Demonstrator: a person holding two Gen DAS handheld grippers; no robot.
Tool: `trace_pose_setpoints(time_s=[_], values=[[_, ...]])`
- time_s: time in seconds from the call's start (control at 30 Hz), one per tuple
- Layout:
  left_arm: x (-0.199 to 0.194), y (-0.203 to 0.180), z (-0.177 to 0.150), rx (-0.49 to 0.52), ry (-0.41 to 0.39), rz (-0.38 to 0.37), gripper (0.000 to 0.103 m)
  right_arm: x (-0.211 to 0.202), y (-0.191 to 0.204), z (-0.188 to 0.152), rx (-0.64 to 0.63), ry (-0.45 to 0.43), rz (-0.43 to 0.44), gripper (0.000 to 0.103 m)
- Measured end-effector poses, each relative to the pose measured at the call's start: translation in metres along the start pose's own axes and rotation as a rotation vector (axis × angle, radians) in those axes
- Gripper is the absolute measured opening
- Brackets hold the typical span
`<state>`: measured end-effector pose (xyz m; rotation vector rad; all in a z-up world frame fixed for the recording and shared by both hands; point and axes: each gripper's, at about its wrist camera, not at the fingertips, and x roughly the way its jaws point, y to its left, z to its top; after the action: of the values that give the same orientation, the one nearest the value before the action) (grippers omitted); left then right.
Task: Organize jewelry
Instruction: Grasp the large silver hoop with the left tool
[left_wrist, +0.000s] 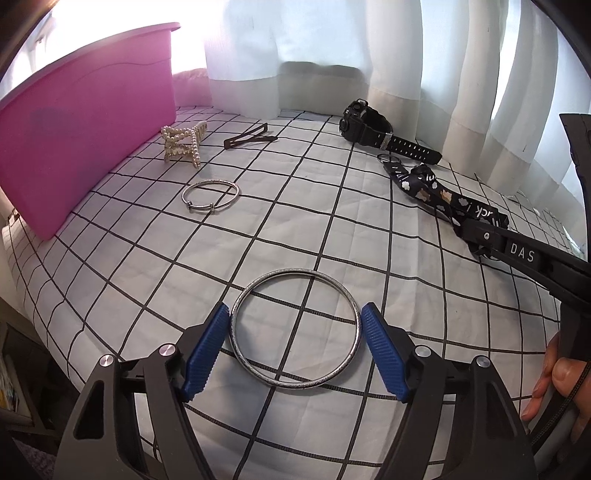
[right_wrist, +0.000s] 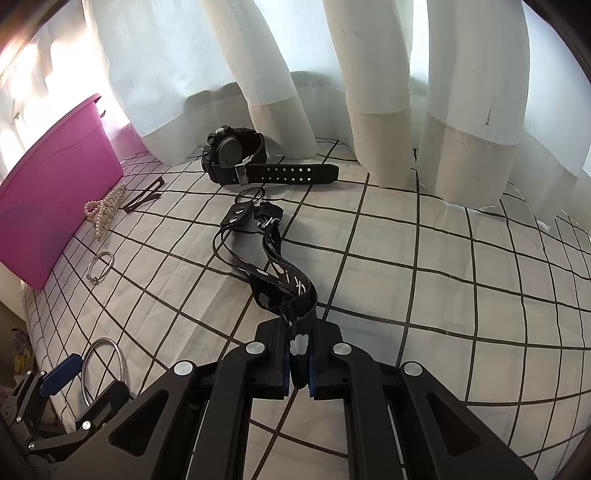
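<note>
left gripper (left_wrist: 295, 350) straddles the large silver metal bangle (left_wrist: 295, 328), which lies flat on the white black-grid bedsheet (left_wrist: 332, 229) near its front edge. the blue ribbed pads (left_wrist: 207, 350) sit just outside the ring on both sides, about at its widest line. looks like touching or nearly so, can't confirm real pressure, so treat the jaws as apart with the ring between them.

how to do this well:
- close slowly and evenly. a thin round ring will likely squirt forward if one pad lands first.
- keep the pads on the widest line, not ahead of it.
- keep the tips low on the sheet so the pads catch the band, not ride over it. the sheet is soft, expect some give.
- lift straight up, check it doesn't swing or tilt out.

right gripper (right_wrist: 297, 373) is clamped together on the dark printed lanyard strap (right_wrist: 284, 284), which trails toward the black digital watch (right_wrist: 236, 155) at the back edge by the white curtain (right_wrist: 369, 74). hold it steady so the strap doesn't drag across.

likely destination is the pink plastic bin (left_wrist: 85, 147) at the sheet's left edge. mind the thin silver bracelet (left_wrist: 210, 194) and the pearl hair claw (left_wrist: 183, 142) lying just in front of it.
</note>
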<state>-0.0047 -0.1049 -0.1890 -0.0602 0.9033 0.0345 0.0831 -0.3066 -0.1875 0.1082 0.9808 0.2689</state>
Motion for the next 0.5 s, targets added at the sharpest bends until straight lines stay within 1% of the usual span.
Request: trace_pose_setpoints(time_s=[0.27, 0.5], values=[[-0.022, 0.012, 0.014, -0.008, -0.049, -0.011, 0.071, -0.019, 0.012, 0.001, -0.021, -0.029, 0.031, 0.007], [-0.046, 0.031, 0.033, -0.036, -0.078, -0.03, 0.071, -0.051, 0.022, 0.01, -0.016, -0.066, 0.069, 0.007]])
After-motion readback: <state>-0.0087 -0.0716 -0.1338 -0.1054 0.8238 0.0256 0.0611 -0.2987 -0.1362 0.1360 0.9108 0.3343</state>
